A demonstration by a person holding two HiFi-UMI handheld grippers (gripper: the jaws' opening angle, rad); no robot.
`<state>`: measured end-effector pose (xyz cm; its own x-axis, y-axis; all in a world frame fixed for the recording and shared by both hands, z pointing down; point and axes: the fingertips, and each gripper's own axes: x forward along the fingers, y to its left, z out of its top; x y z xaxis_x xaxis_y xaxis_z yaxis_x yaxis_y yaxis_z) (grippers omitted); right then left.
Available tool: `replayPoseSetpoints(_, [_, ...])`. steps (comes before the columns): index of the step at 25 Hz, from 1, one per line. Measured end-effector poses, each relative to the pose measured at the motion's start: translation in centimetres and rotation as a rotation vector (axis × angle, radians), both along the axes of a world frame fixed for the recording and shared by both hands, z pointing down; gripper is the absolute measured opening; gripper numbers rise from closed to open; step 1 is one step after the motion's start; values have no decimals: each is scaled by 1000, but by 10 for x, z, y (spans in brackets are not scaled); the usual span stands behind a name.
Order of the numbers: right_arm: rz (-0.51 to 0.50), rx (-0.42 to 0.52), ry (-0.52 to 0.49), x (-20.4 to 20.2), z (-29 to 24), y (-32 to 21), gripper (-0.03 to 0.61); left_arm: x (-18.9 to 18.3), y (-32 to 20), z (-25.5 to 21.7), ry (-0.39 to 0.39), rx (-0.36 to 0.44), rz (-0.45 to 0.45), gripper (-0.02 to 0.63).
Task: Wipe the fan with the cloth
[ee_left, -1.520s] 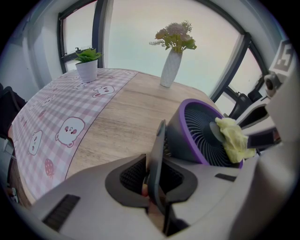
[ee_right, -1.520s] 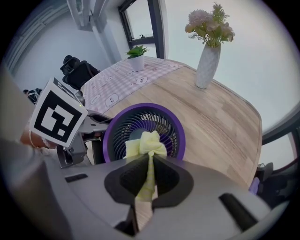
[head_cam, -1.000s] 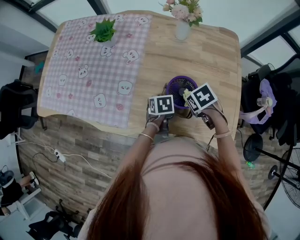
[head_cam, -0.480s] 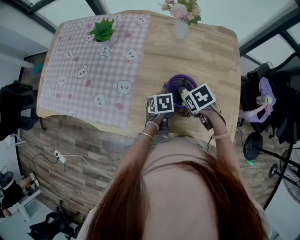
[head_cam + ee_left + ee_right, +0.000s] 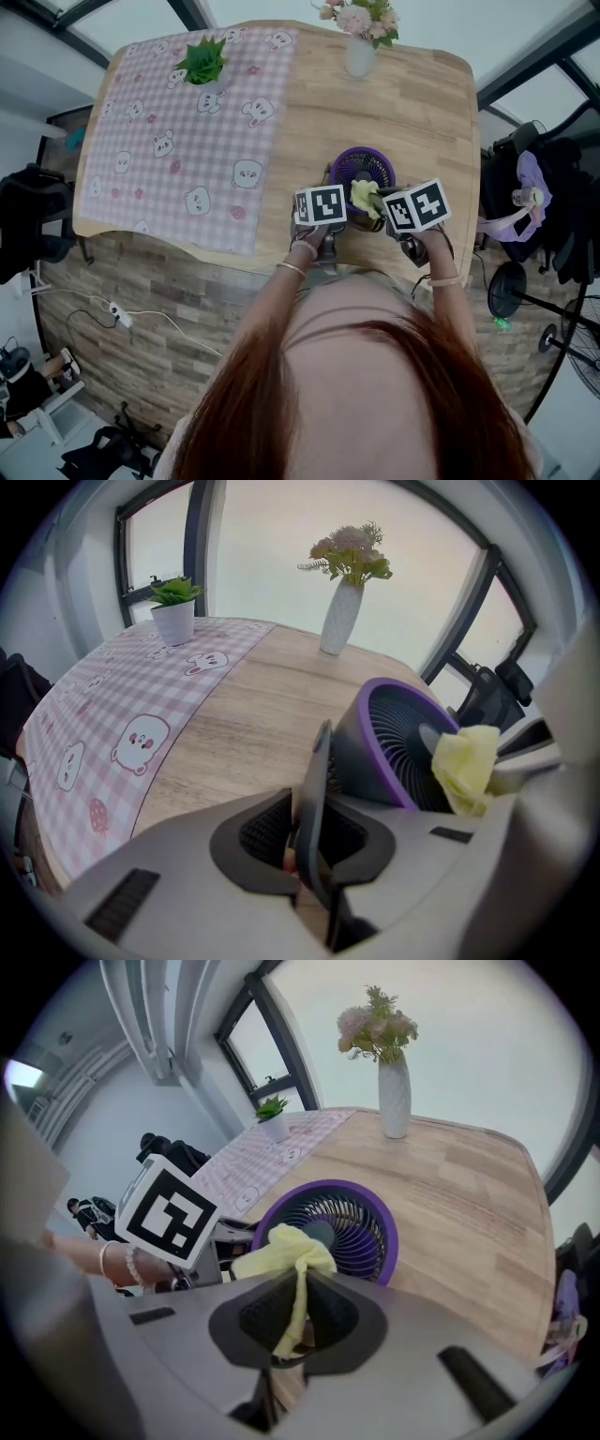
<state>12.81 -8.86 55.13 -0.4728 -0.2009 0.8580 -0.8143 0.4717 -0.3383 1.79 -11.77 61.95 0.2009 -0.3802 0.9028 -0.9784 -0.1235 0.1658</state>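
The fan stands near the desk's front edge. It is probably light and tips easily, so the left tool is clamped on its thin stand. The right tool is closed on the soft cloth, which is bunched against the stiff grille.

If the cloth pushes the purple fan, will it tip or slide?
Probably neither: the left hand-held gripper clamps the fan by its stand. Looking small and light, it might slide if released. The floppy cloth probably pushes gently.

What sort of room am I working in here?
Probably a glass-walled sunroom or home-style dining corner: wooden table with a checked tablecloth, vase of flowers, large windows behind.
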Motion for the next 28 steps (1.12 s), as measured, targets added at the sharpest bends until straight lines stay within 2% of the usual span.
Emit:
replayPoseSetpoints(6, [-26, 81, -50, -2, -8, 0, 25, 1, 1, 0, 3, -1, -6, 46])
replayPoseSetpoints(15, [-133, 366, -27, -16, -28, -22, 25, 1, 1, -1, -1, 3, -13, 46])
replayPoseSetpoints(28, [-272, 416, 139, -28, -7, -29, 25, 1, 1, -1, -3, 0, -7, 46])
